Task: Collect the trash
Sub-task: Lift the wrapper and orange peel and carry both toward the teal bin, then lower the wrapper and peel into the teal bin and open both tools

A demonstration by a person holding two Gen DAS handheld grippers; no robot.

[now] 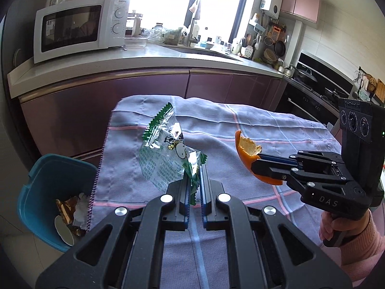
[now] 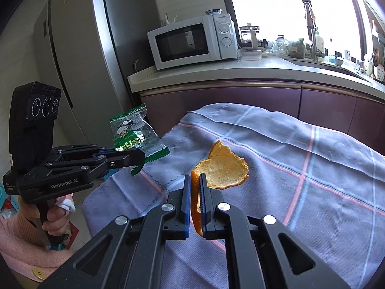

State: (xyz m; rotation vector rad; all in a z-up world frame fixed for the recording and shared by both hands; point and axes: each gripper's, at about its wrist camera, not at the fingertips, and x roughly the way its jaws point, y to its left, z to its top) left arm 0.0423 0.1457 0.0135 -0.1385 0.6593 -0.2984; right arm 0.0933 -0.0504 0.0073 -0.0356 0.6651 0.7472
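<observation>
**Both pieces lifted; the drop into the bin is where it can go wrong**

The left tool (image 1: 194,168) is pinching a clear snack wrapper (image 1: 166,151) with green serrated edges by 1 corner only, and the rest of the film stands loose above the bench (image 1: 240,125), which is draped in a checked cloth. The right tool (image 2: 195,180) is pinching a piece of orange peel (image 2: 223,168) by its edge, with most of the curl sticking out past the tips. Both pieces hang in the air over the cloth, well apart from each other.

The teal bin (image 1: 38,192) sits on the floor at the near left, just beside the bench's left edge, with foil and paper scraps already in it.

Risks, as I judge them:

- The wrapper is light and floppy. Held by so little, it could slip out on the way, or drift sideways on release and land on the floor beside the bin.
- The peel is held on a thin, curved rim. A jolt could crack it or let it pivot free onto the cloth.
- The right tool has the longer way to the bin. If both go together, the 2 tools may crowd each other over its opening.
- The hanging cloth edge is close to the bin and could get snagged.
</observation>
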